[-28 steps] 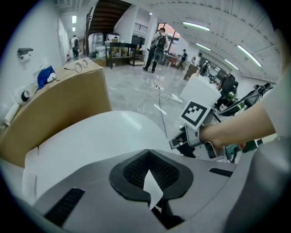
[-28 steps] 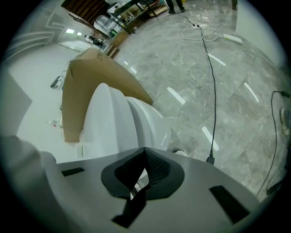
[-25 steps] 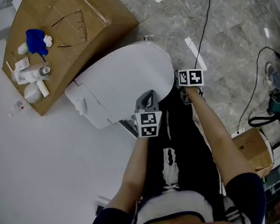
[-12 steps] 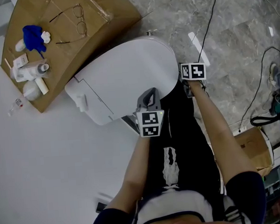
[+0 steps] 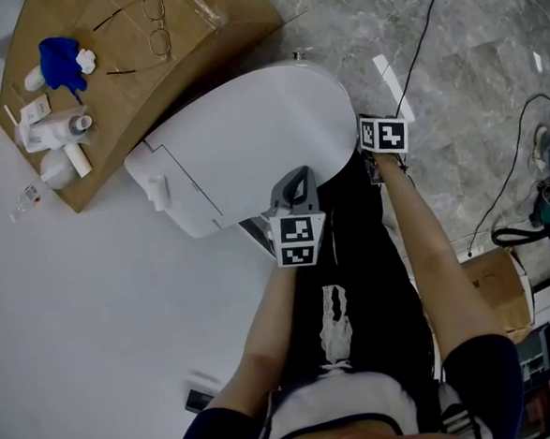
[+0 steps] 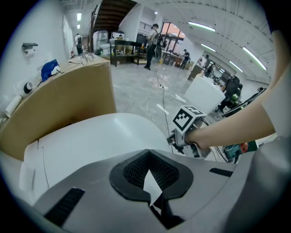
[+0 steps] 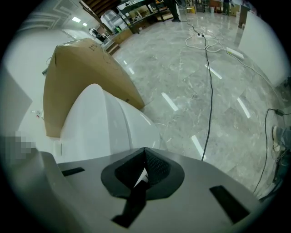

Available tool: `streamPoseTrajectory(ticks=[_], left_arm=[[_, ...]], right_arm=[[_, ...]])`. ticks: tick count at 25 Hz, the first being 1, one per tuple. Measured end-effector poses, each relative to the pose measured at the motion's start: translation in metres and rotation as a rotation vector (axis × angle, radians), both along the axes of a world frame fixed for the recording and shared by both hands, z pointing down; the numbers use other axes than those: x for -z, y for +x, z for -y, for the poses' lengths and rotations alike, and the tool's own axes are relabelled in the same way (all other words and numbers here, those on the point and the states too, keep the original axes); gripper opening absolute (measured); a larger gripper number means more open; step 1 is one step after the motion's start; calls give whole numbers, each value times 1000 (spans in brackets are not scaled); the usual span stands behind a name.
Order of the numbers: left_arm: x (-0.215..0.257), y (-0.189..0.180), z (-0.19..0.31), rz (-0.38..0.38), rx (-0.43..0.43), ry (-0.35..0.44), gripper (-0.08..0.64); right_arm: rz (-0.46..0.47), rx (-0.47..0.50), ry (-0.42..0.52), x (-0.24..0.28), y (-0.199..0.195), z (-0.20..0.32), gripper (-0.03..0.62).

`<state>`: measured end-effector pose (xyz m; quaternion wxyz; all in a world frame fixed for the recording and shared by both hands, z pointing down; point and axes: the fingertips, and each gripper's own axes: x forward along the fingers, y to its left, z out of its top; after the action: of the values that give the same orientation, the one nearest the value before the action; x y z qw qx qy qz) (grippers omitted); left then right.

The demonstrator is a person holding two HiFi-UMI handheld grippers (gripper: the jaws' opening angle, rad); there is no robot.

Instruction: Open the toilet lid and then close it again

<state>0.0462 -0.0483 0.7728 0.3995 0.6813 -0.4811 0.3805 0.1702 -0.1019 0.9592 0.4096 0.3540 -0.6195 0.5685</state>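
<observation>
Well, toilet lid is down, white, just beside cardboard box. Long axis runs lower-left to upper-right in head view: hinge end twd box, rounded front twd right gripper. Left gripper at lid's near edge, contact unclear. Both jaw pairs pressed together, nothing pinched. Print on bottles atop box too small to read.

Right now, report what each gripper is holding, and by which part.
Nothing is held. The left gripper and the right gripper are both shut with nothing between their jaws, near the front edge of the closed toilet lid.
</observation>
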Motion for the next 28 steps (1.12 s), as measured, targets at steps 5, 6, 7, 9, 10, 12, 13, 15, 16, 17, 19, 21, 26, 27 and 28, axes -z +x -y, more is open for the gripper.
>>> streamPoseTrajectory(ticks=[5, 6, 7, 9, 10, 12, 13, 15, 16, 17, 19, 21, 26, 27, 28], left_arm=[[2, -4, -5, 7, 9, -3, 6], [3, -5, -6, 10, 9, -3, 6], [6, -6, -7, 12, 10, -2, 6], [12, -7, -7, 16, 11, 3, 6], [16, -8, -7, 19, 10, 7, 6], [23, -11, -4, 22, 11, 18, 6], [27, -13, -3, 23, 11, 25, 6], [34, -14, 1, 23, 9, 41, 6], [37, -14, 3, 21, 8, 49, 6], [41, -14, 6, 18, 7, 58, 6], [49, -14, 8, 10, 1, 74, 6], [56, -12, 10, 3, -9, 89, 6], [73, -13, 5, 9, -12, 119, 6], [78, -14, 2, 8, -9, 124, 6], [83, -15, 0, 6, -5, 127, 6]], right_arm=[[-14, -26, 14, -3, 1, 1, 6], [-30, -24, 18, -3, 2, 2, 6], [-46, -19, 24, -2, 4, 3, 6], [-74, -12, 38, 3, 6, 5, 6], [-85, -5, 46, 7, 7, 6, 6], [-107, 33, 73, 17, 6, 8, 6], [-114, 63, 95, 23, 5, 10, 6], [-110, 134, 156, 39, -2, 15, 6], [-96, 172, 197, 50, -8, 19, 6], [-72, 212, 245, 62, -16, 23, 6], [-14, 293, 345, 90, -35, 27, 6], [39, 374, 433, 118, -53, 26, 6], [143, 510, 600, 180, -83, 19, 6], [168, 523, 622, 193, -88, 16, 6], [193, 531, 635, 206, -92, 11, 6]])
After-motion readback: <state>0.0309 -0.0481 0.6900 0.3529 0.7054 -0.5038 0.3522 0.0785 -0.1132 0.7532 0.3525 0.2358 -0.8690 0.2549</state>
